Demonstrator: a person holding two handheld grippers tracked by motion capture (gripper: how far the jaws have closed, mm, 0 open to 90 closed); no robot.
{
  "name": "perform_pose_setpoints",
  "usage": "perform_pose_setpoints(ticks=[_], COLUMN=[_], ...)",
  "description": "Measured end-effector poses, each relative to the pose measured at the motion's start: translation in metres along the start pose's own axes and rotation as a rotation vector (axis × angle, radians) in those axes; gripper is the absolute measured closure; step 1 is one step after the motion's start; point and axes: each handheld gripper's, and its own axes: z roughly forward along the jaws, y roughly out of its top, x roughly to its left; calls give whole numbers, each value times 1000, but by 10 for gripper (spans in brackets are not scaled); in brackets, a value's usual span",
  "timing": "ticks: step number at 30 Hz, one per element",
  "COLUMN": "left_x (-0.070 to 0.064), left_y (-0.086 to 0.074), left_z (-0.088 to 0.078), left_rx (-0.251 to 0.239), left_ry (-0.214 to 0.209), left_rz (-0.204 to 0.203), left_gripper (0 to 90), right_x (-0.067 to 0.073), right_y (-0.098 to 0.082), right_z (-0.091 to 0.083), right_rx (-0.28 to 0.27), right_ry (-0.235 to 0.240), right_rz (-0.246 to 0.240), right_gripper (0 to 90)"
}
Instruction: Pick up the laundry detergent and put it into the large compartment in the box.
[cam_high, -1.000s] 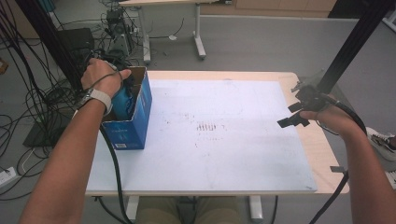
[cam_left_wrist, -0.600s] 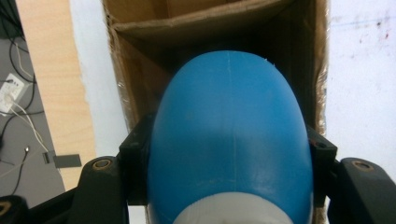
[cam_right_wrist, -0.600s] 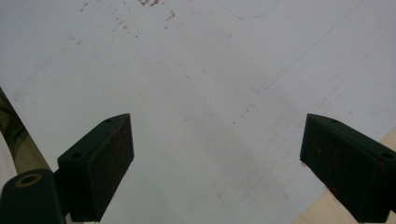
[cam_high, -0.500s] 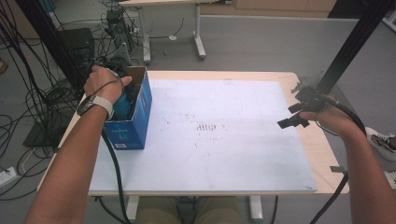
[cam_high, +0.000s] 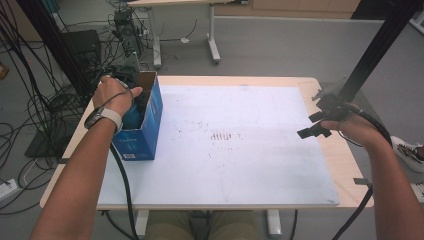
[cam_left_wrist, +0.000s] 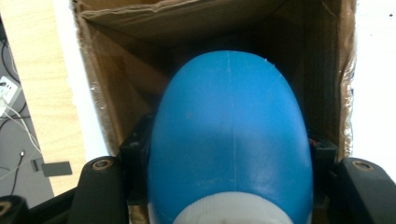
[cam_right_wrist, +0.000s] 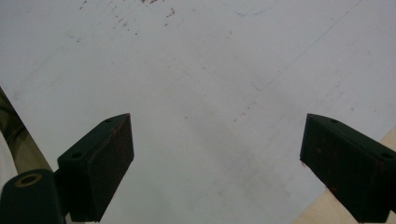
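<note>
The left tongs squeeze a blue bottle from both sides. Its long side points straight ahead of them, down into the open cardboard box. The box looks dark and bare under the bottle. Far across the bench, the right tongs stand wide open, holding nothing.

Box stands on the bench at its left edge, open top up. Left hand-held gripper is down inside the box, with a rounded object clamped between its jaws, inside the box walls. Right hand-held gripper is at the bench's right edge, well apart from the box, over the mat, jaws spread, nothing between. Cables lie on the floor left of the bench.
</note>
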Motion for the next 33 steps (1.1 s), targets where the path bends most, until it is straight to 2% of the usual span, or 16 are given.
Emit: perform_pose_setpoints(ticks=[17,33], left_x=[2,2], left_y=[-1,-1], left_z=[15,18], left_rx=[11,7], left_ry=[-5,-4], left_rz=[5,7], left_gripper=[379,379], right_x=[0,-1], right_y=[-3,-4], right_z=[1,1], right_rx=[0,2], right_ry=[0,1], right_rz=[5,11], right_gripper=[98,98])
